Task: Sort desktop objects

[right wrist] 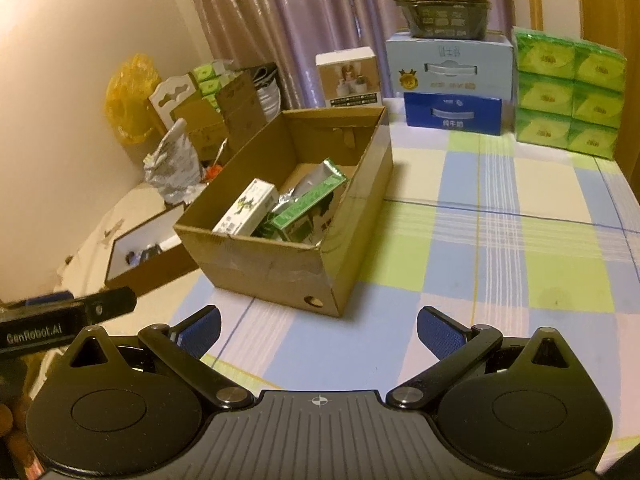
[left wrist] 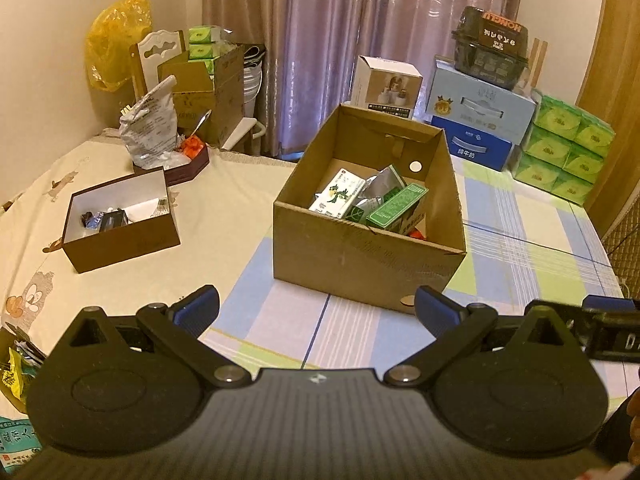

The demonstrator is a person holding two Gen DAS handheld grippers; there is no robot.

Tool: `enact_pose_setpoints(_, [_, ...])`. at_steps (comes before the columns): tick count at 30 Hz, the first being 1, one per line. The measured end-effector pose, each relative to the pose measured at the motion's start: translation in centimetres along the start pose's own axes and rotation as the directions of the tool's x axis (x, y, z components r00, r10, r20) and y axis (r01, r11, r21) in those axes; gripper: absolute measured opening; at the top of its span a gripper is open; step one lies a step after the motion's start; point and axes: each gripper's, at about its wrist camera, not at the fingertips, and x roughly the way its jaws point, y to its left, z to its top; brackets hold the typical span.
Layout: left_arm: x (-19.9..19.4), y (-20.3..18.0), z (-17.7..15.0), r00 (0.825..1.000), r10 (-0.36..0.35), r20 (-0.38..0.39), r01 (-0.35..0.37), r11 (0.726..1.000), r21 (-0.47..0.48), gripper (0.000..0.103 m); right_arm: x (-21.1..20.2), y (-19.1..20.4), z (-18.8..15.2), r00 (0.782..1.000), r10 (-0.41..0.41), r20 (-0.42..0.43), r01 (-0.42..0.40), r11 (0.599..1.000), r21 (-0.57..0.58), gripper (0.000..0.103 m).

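Note:
An open cardboard box point(left wrist: 360, 256) stands on the checked tablecloth, holding a white carton point(left wrist: 338, 196), a green carton point(left wrist: 396, 206) and a silver pouch point(left wrist: 380, 184). The same cardboard box point(right wrist: 276, 276) shows left of centre in the right wrist view. My left gripper point(left wrist: 316, 312) is open and holds nothing, a short way in front of the box. My right gripper point(right wrist: 318, 330) is also open with nothing between its fingers, near the box's front right corner. A smaller brown box point(left wrist: 120, 240) with a white inside holds small dark items at the left.
Along the far edge stand blue milk cartons point(left wrist: 476, 120), a dark tray point(left wrist: 492, 44) on top, green tissue packs point(left wrist: 564, 148) and a white product box point(left wrist: 384, 84). A crumpled silver bag point(left wrist: 150, 128) and stacked cardboard boxes point(left wrist: 212, 92) sit far left. Snack packets point(left wrist: 16, 372) lie near left.

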Motion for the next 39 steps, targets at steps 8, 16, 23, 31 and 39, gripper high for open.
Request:
enact_pose_setpoints(8, [0.3,-0.4,-0.3,1.0,-0.011,-0.012,0.011,1.0,0.008,0.102,0.6,0.8,-0.5,1.0,-0.026,-0.009,0.026,0.999,-0.036,0.101])
enact_pose_setpoints(16, [0.7,-0.4,-0.3,0.999,-0.026,-0.02,0.026,1.0,-0.002,0.102,0.9,0.7,-0.6,0.999,-0.035,-0.015,0.035,0.999,-0.037,0.101])
enact_pose_setpoints(23, [0.8,-0.6,-0.3,0.999,-0.032,-0.025,0.032,0.999,-0.003,0.102,1.3,0.7,-0.7,0.999,-0.043,-0.024,0.042,0.998,-0.04,0.101])
enact_pose_setpoints(31, [1.0,-0.8,-0.4,0.999,-0.037,-0.032,0.037,0.999,0.002,0.102,1.5,0.8,-0.8,0.999,-0.045,-0.028,0.044,0.998,-0.04,0.101])
enact_pose_setpoints(39, [1.1,-0.8,-0.6,0.998,-0.043,-0.04,0.043,0.999,-0.001,0.102,1.7,0.9,-0.9,0.998,-0.044,-0.034,0.042,0.998,-0.036,0.101])
